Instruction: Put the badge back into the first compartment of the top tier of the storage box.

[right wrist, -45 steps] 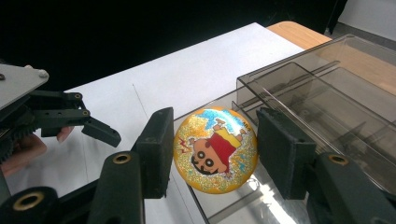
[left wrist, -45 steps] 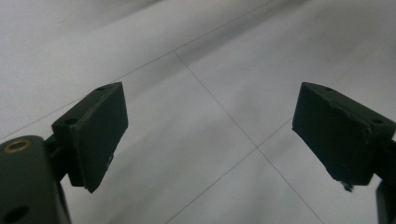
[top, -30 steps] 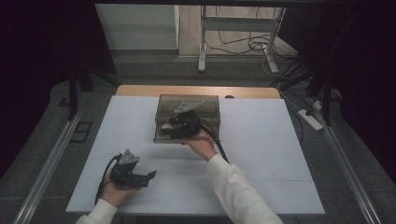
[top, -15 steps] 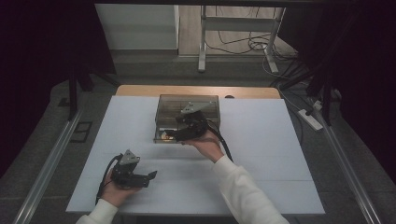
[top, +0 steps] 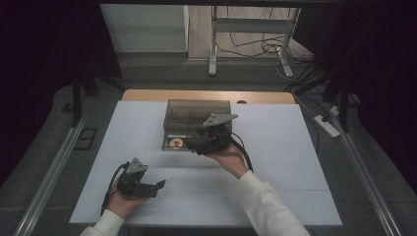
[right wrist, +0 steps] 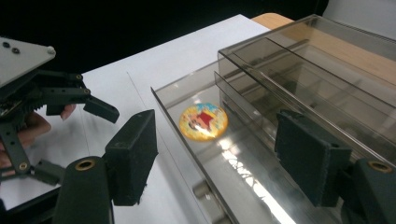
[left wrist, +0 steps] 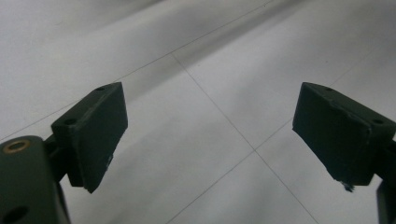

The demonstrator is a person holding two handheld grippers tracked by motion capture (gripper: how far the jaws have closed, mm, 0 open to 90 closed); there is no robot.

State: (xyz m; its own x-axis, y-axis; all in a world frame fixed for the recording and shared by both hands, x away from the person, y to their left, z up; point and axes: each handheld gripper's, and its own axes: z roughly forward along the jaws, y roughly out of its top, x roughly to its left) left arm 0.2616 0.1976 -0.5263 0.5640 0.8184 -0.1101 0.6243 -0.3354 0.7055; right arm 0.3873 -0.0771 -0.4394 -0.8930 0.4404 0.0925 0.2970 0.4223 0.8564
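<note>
The right tongs (right wrist: pixel 215 158) stand spread wide with nothing between the jaws. One jaw sits over the clear plastic box (right wrist: pixel 299 93) and the other hangs outside its near long edge, so the box wall runs up between them. Under the tongs, a round sticker (right wrist: pixel 203 121) with a red and yellow picture lies in the box's front compartment, just inside that edge. Behind the sticker, thin upright dividers split the box into long narrow compartments. In the high view the right tongs (top: pixel 199 145) are at the box's (top: pixel 196 110) near side, toward its right half, with the sticker (top: pixel 175 142) at its near left corner.

The left tongs (left wrist: pixel 210 140) are also released, their jaws far apart above bare white worktop (left wrist: pixel 196 60) crossed by thin seam lines. In the high view they (top: pixel 156 188) lie well short of the box, near and to its left, pointing right along the worktop (top: pixel 275 162). Open surface surrounds the box on its left, right and near sides; its far side sits close to the wooden strip (top: pixel 206 95) at the worktop's far edge.
</note>
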